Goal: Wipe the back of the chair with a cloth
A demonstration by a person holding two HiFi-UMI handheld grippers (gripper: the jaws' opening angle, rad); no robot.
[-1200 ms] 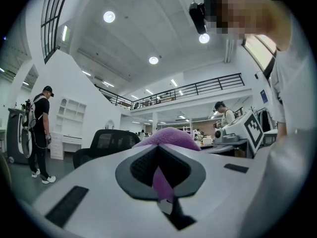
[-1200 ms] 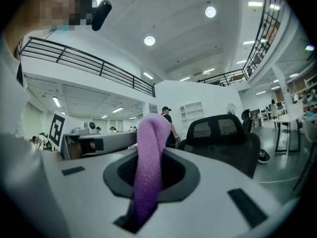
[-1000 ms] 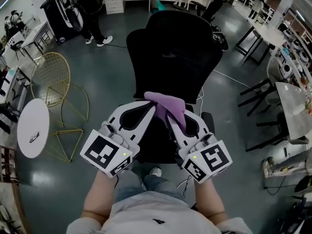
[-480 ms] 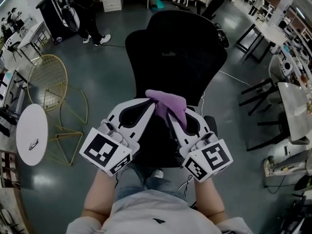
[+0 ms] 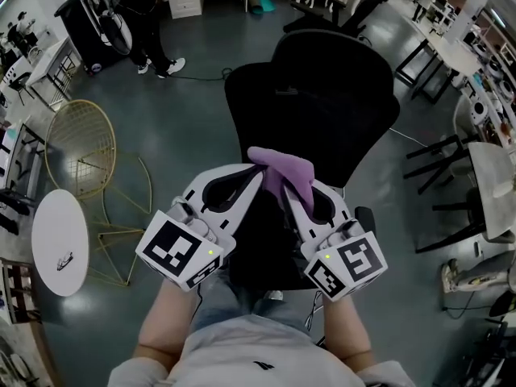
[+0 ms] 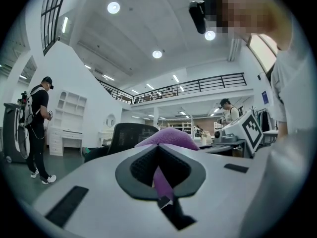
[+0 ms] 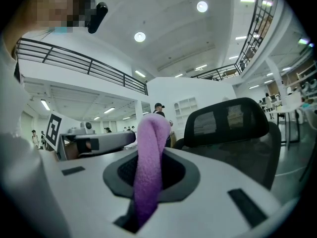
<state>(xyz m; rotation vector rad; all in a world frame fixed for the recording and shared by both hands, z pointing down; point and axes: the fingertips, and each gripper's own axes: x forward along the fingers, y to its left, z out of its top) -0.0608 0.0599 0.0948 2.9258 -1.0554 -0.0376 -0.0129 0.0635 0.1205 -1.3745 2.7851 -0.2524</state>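
a: purple fleecy cloth (image 5: 282, 170), where does it sit?
b: bunched between the two tips, over the lower edge of the backrest of the black mesh-backed office chair (image 5: 314, 95). whether it touches the mesh, i cannot tell.
a: and the left hand-held gripper (image 5: 251, 177)?
b: clenched on a thin fold of the cloth. its own view shows a purple strip pinched between the jaws.
a: the right hand-held gripper (image 5: 289, 193)?
b: clamped on a thicker roll of the same cloth, which rises out of its jaws.
a: and around them?
b: a gold wire chair (image 5: 81, 139) and a round white surface (image 5: 56, 234) stand to the left on the grey floor (image 5: 185, 119). a person in black (image 5: 149, 14) stands far back.
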